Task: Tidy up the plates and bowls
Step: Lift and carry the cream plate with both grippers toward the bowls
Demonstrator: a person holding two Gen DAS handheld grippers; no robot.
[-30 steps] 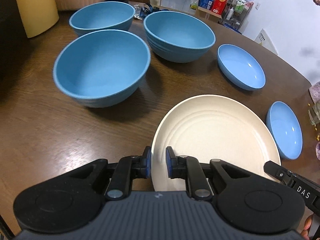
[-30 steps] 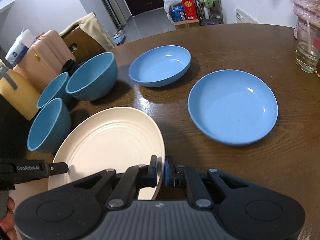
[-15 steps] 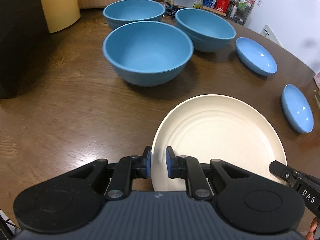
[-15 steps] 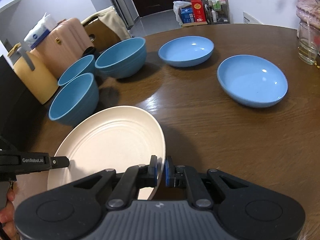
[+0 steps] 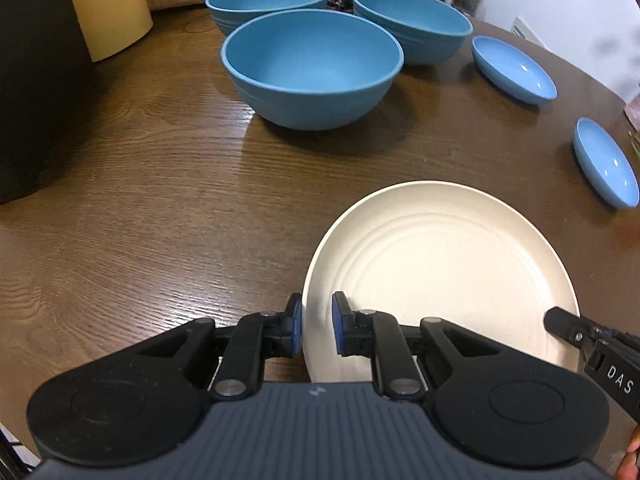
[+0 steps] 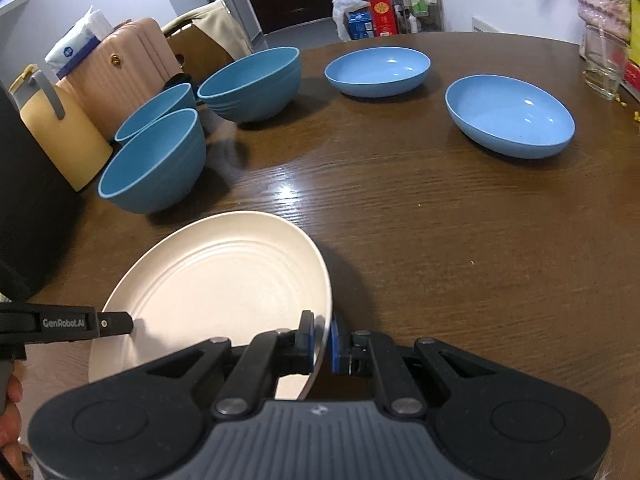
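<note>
A cream ribbed plate (image 5: 444,272) (image 6: 216,280) hangs just above the brown table, held at both sides. My left gripper (image 5: 317,330) is shut on its left rim, and my right gripper (image 6: 322,340) is shut on its right rim. Three deep teal bowls (image 5: 312,68) (image 6: 156,160) stand beyond the plate, one near and two behind it. Two shallow light-blue dishes (image 5: 512,68) (image 6: 508,114) lie farther to the right on the table.
A yellow jug (image 6: 56,128) and a dark bulky object (image 5: 36,80) stand at the table's left. A drinking glass (image 6: 602,62) sits at the far right edge. A pink suitcase (image 6: 120,68) and a chair are behind the table.
Both grippers, with the plate between them, have drawn back toward the near side of the table and sunk slightly. The bowls and dishes now look farther away.
</note>
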